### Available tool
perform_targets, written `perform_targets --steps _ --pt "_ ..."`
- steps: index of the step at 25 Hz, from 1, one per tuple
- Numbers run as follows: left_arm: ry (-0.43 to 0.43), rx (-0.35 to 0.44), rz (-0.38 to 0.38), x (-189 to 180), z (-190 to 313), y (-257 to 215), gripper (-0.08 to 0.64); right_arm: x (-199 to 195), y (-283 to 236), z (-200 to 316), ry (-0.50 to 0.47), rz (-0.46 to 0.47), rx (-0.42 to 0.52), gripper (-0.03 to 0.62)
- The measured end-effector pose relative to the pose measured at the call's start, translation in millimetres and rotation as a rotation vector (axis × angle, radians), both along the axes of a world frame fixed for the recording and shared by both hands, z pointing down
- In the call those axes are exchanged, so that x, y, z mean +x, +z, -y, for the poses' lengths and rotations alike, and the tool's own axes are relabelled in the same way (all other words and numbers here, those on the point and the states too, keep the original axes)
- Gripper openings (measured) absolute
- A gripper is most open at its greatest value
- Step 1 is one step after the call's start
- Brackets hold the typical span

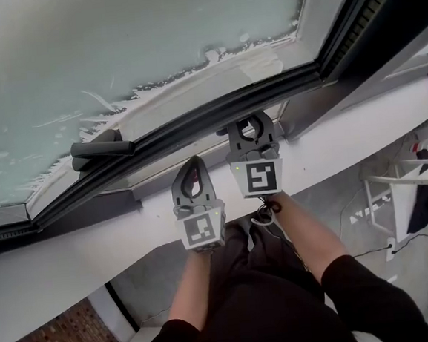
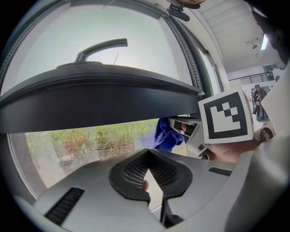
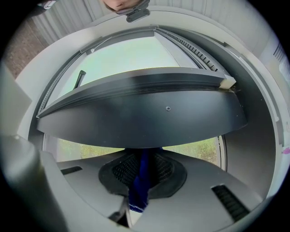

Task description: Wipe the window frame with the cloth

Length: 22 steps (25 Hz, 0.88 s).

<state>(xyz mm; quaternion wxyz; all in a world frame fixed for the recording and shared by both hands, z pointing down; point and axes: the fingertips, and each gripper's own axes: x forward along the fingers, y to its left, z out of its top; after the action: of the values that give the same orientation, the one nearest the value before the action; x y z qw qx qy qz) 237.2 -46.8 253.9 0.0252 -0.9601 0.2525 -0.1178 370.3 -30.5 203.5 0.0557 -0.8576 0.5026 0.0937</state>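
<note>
Right claw (image 3: 144,158) clamped on blue cloth (image 3: 138,192) at the dark window frame (image 3: 145,115), left claw (image 2: 147,159) together, empty

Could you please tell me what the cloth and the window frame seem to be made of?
The cloth, pinched in the right hand-held gripper, looks like soft blue fabric, perhaps microfibre: it hangs in limp folds. The window frame looks like dark coated metal or plastic, matt and smooth with a crisp edge; I cannot tell which.
</note>
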Motion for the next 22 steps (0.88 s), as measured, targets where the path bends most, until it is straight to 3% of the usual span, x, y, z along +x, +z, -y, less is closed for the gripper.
perform_targets --steps 5,9,22 --pt "0.037 0.005 0.013 10.4 -6.9 1.0 0.005 9.8 1.8 -8.0 0.036 0.045 0.025 0.034" --pt "0.062 0.012 0.028 18.7 -9.8 4.4 0.005 15.6 -2.1 -14.0 0.057 0.007 0.037 0.034" --pt "0.106 0.008 0.047 39.3 -22.4 11.9 0.005 43.4 -5.0 -35.1 0.135 0.010 0.063 0.034"
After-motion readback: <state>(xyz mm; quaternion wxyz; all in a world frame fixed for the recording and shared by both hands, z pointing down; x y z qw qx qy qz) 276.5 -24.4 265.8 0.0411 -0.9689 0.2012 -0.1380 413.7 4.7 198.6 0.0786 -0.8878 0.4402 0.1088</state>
